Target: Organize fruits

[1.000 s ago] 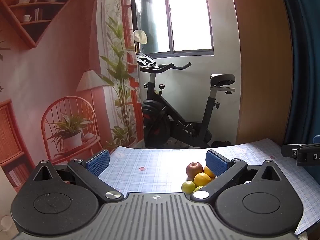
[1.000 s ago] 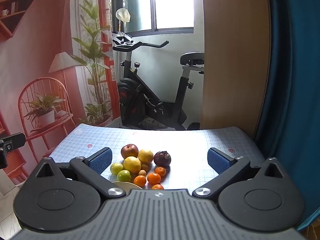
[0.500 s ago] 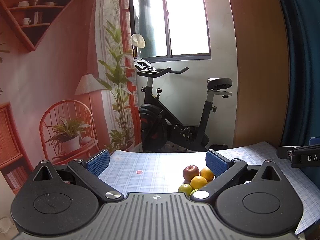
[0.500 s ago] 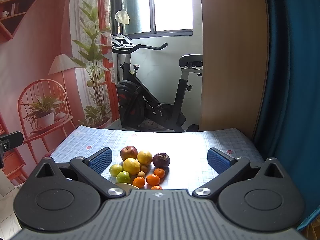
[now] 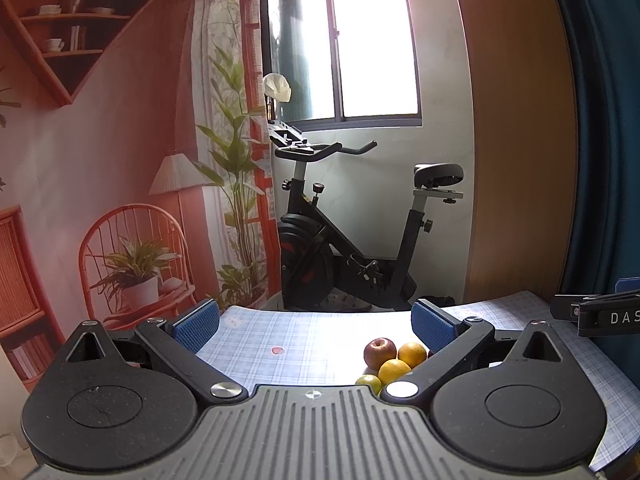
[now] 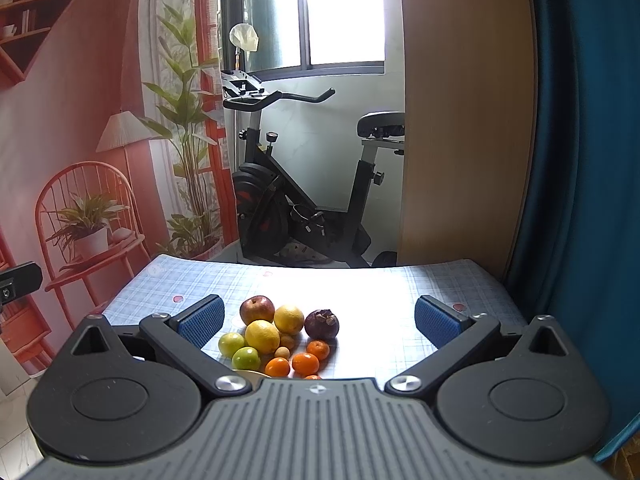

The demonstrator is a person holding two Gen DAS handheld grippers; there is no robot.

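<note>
My right claw (image 6: 316,320) agape, empty, hovering behind fruit pile (image 6: 280,336) on bench (image 6: 400,304): choosing first pick. My left claw (image 5: 316,322) likewise agape, waiting.

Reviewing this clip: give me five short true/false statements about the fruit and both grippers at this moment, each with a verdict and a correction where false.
1. The right gripper is open and holds nothing. True.
2. The left gripper is shut on the red apple. False: it is open and empty; the apple lies on the tablecloth.
3. The dark purple fruit sits at the right edge of the pile. True.
4. Two green fruits lie on the pile's left side. True.
5. The small oranges lie farthest from the camera. False: they lie nearest.
</note>
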